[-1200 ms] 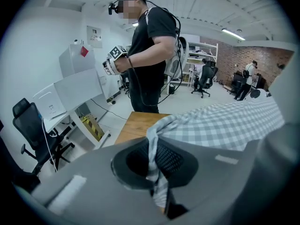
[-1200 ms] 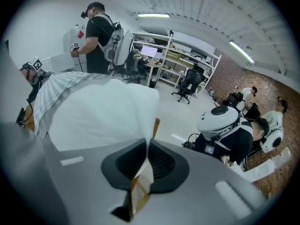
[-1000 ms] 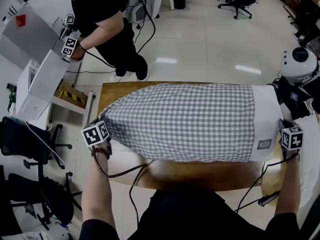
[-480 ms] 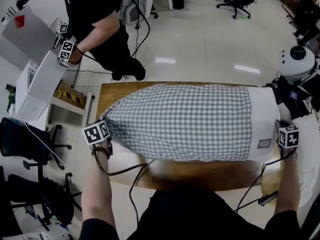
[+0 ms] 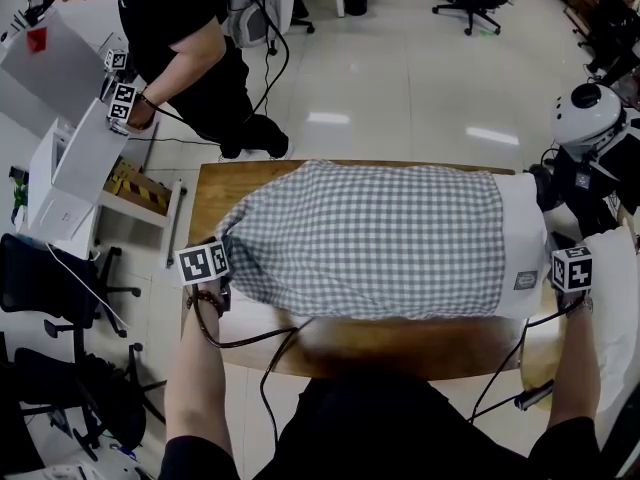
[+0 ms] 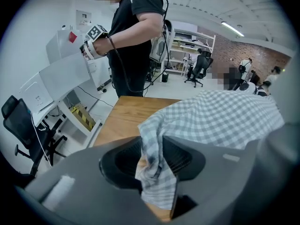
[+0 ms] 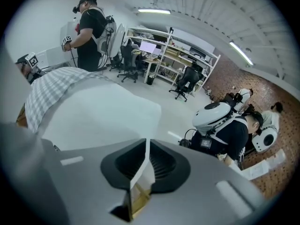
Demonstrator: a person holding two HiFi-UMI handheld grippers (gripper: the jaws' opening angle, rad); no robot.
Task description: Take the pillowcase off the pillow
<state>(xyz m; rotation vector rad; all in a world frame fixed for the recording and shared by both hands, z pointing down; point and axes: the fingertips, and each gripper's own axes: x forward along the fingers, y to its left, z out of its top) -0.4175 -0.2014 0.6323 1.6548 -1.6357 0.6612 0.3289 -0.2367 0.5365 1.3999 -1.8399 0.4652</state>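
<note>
Clamping an edge of the white pillow [image 5: 525,230] at frame right is the right gripper [image 5: 552,271]. Jaws of the left gripper [image 5: 227,260] have just been opening (checked pillowcase [image 5: 370,233] slack between).

The pillowcase [image 5: 370,233] is seen to be woven cloth in a grey-and-white check, matt, soft and lightly creased. The white cloth [image 5: 525,233] at its right end is plain, smooth and matt, and a small sewn label is carried on it. The worktop [image 5: 400,346] is made of brown wood, smooth with a dull sheen. The floor [image 5: 400,78] is laid in pale glossy tiles in which lights are mirrored. The right gripper [image 7: 145,149] is shelled in matt grey plastic, and its jaws are lined with black ribbed pads. A white helmet [image 5: 588,116] is glossy; a brick wall [image 7: 234,71] is rough
</note>
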